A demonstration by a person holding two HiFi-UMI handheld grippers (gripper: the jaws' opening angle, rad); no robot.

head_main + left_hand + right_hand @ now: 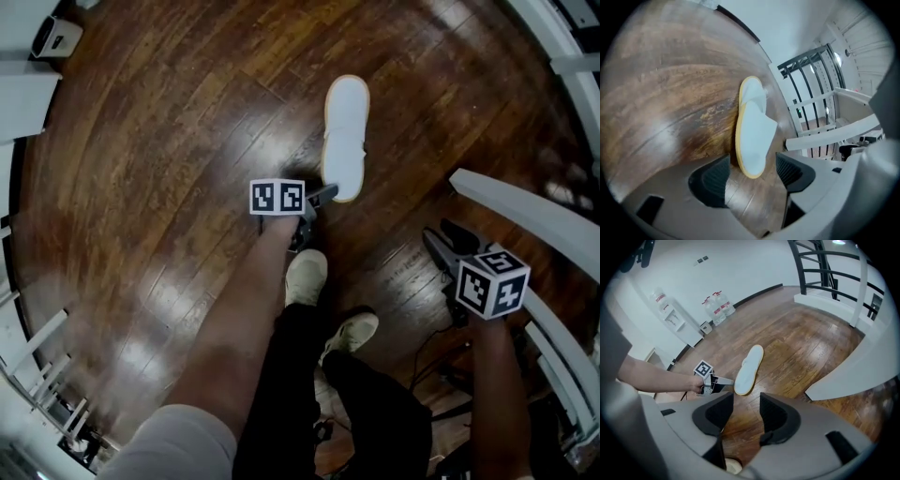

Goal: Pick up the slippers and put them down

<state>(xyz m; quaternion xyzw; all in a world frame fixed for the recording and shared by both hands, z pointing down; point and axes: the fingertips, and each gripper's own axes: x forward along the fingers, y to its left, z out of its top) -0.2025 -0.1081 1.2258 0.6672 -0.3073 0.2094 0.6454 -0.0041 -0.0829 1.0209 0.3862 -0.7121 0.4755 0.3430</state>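
White slipper [344, 136] w/ tan rim is lying flat on wood floor [169, 141], just far of the person's shoes [306, 277]. L gripper [751, 174] is hanging w/ jaws wide apart, slipper's near end sitting in the gap at the tips, pads not pressing. R gripper [746, 411] is idling off right, released, only floor betw jaws. Prob pick-up step, approach phase. Next move is calling for nudging L fwd, then closing on that end before lifting.
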